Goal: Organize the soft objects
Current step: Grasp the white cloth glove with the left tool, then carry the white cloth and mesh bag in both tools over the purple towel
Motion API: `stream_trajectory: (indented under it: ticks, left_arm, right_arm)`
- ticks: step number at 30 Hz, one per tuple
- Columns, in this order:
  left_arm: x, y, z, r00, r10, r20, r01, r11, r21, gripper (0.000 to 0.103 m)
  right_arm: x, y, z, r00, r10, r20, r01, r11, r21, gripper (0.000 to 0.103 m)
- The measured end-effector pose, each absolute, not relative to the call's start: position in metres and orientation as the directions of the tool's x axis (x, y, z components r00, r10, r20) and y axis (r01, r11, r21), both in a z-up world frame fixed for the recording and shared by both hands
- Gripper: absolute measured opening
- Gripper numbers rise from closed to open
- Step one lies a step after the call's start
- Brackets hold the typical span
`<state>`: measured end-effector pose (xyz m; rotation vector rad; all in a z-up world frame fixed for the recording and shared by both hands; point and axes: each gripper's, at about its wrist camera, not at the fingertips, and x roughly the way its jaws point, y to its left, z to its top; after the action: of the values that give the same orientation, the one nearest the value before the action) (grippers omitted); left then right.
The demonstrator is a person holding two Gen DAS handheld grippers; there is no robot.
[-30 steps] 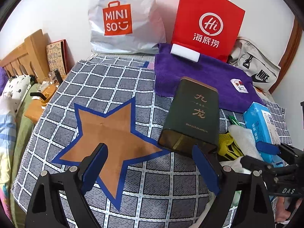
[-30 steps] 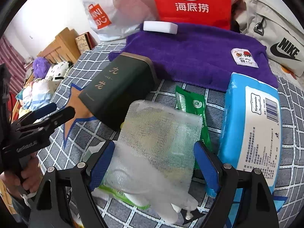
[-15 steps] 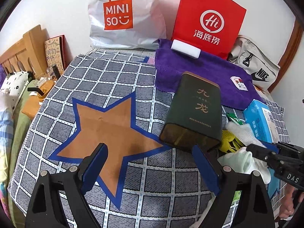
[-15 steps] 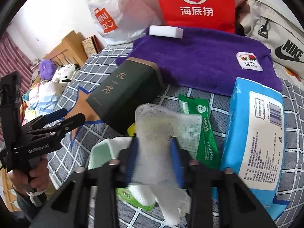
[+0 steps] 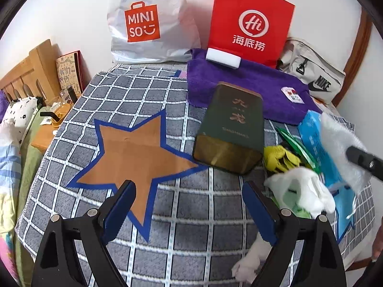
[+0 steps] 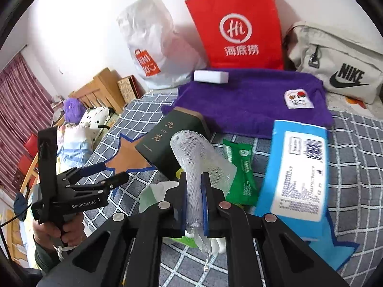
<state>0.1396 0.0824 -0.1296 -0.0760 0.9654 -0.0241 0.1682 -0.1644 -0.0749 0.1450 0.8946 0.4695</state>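
Observation:
My right gripper (image 6: 194, 203) is shut on a clear plastic bag with white mesh (image 6: 191, 157) and holds it lifted above the checked blanket (image 6: 359, 148); the bag also shows at the right edge of the left wrist view (image 5: 340, 143). My left gripper (image 5: 189, 210) is open and empty above the blanket (image 5: 134, 91), near the brown star patch (image 5: 134, 153). A white soft bag (image 5: 301, 189) and a yellow item (image 5: 280, 157) lie right of it. A blue wipes pack (image 6: 299, 167) and a green sachet (image 6: 241, 167) lie under the lifted bag.
A dark green tin (image 5: 232, 124) lies in the middle. A purple towel (image 6: 251, 100) with a white block (image 6: 210, 76) lies behind it. A red paper bag (image 6: 237, 31), a white Miniso bag (image 5: 148, 19) and a Nike bag (image 6: 340, 69) stand along the wall.
My right gripper closed on the mesh bag and raised it off the pile. The left gripper stayed open and drew back a little.

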Motion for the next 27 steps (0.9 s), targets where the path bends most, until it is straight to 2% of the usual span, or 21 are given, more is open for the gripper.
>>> stream_trajectory:
  ticks: [12,20,23,27]
  left_arm:
    - [0.092,0.051,-0.139,0.556,-0.100,-0.825,0.092,0.994,-0.058,0.090]
    - [0.076,0.030,-0.156,0.532,-0.132,-0.837,0.147,0.987,-0.062,0.090]
    - [0.074,0.024,-0.164,0.530,-0.116,-0.840,0.167,0.985,-0.031,0.083]
    - [0.076,0.020,-0.175,0.502,-0.118,-0.857,0.178,0.984,-0.031,0.066]
  right_arm:
    - [0.111,-0.193,-0.076,0.586,0.376,-0.718,-0.336,0.919,0.207,0.009]
    - [0.085,-0.216,-0.090,0.597,0.340,-0.727,-0.291,0.936,0.199,0.009]
    - [0.078,-0.223,-0.098,0.593,0.320,-0.739,-0.274,0.943,0.188,0.009]
    - [0.073,-0.228,-0.110,0.581,0.286,-0.762,-0.249,0.954,0.168,0.009]
